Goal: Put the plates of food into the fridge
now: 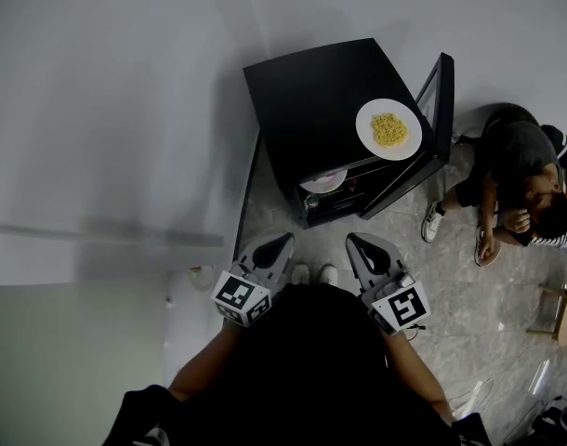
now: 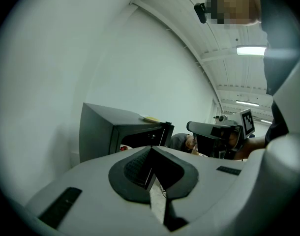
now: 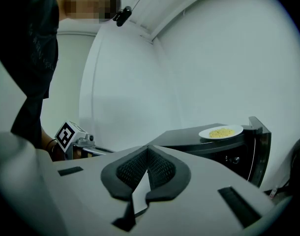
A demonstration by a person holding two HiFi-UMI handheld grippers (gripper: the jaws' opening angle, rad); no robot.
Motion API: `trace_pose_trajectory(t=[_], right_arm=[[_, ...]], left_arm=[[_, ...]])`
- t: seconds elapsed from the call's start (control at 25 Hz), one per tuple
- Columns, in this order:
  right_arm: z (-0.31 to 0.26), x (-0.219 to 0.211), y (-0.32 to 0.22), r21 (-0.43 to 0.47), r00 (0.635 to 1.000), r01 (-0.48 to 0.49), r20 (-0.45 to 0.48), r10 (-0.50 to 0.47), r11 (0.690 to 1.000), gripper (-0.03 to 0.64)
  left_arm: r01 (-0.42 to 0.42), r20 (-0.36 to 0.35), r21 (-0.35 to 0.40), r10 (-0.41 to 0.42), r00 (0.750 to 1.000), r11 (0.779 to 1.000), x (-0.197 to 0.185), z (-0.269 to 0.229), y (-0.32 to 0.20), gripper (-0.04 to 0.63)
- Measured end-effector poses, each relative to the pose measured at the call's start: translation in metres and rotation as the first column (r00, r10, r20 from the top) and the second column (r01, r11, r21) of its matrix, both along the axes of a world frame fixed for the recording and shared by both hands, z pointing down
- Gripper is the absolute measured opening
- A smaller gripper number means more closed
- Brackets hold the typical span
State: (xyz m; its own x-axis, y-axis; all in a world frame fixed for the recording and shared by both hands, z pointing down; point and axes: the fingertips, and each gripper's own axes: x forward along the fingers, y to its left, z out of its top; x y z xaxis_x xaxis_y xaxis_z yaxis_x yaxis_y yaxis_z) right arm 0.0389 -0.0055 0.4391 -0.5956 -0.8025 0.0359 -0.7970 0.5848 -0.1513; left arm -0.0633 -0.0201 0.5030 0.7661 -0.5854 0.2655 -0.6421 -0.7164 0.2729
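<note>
A small black fridge [image 1: 321,100] stands against the wall with its door [image 1: 434,124] swung open to the right. On its top sits a white plate of yellow food [image 1: 388,129], also seen as the plate [image 3: 221,132] in the right gripper view. A second plate [image 1: 323,181] rests on a shelf inside. My left gripper [image 1: 276,243] and right gripper [image 1: 360,244] hover side by side in front of the fridge, both shut and empty, well short of either plate. In their own views the left gripper [image 2: 150,149] and right gripper [image 3: 148,148] show pads pressed together.
A person [image 1: 520,179] sits on the stone floor just right of the open door. A wooden stool [image 1: 564,314] stands at the far right. A pale wall runs along the left, with a small white object [image 1: 200,277] at its foot.
</note>
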Motion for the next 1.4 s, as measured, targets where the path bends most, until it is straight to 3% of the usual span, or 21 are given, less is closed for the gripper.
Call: trace_pose_trajectory(t=[0.28,0.44,0.56,0.76,0.96,1.08,1.4], right_arm=[[0.0,0.0,0.007,0.01,1.0,0.001,-0.016,-0.001,1.0,0.023],[0.004,0.002,0.01,-0.021,1.0,0.006,-0.028,-0.006,1.0,0.023],[0.003,0.009,0.01,-0.011,0.999,-0.02,0.03,0.02,1.0,0.024],[0.006,0.019,0.008,-0.027,0.998,-0.025,0.052,0.026,0.999,0.025],[0.025,0.041,-0.005,-0.137,0.973,-0.057,0.216,0.086,0.989,0.025],[0.032,0.052,-0.016,-0.199,0.963,-0.066,0.244,0.114,0.978,0.025],[0.035,0.086,-0.039,-0.229,0.933,-0.135,0.299,0.202,0.964,0.025]], left_arm=[[-0.028,0.011,0.011,0.028,1.0,1.0,0.006,0.0,0.0,0.023],[-0.041,-0.02,0.004,0.041,0.999,0.999,0.008,-0.005,-0.001,0.023],[-0.021,-0.029,0.021,0.022,0.999,1.0,0.007,-0.006,-0.006,0.023],[-0.017,-0.02,0.018,0.017,1.0,1.0,0.008,-0.008,-0.013,0.023],[-0.016,-0.038,0.005,0.016,0.999,1.0,0.011,-0.01,-0.022,0.023],[-0.002,-0.048,-0.004,0.002,0.999,1.0,0.011,-0.013,-0.029,0.023],[-0.014,-0.046,0.002,0.014,0.999,1.0,0.021,-0.009,-0.045,0.023]])
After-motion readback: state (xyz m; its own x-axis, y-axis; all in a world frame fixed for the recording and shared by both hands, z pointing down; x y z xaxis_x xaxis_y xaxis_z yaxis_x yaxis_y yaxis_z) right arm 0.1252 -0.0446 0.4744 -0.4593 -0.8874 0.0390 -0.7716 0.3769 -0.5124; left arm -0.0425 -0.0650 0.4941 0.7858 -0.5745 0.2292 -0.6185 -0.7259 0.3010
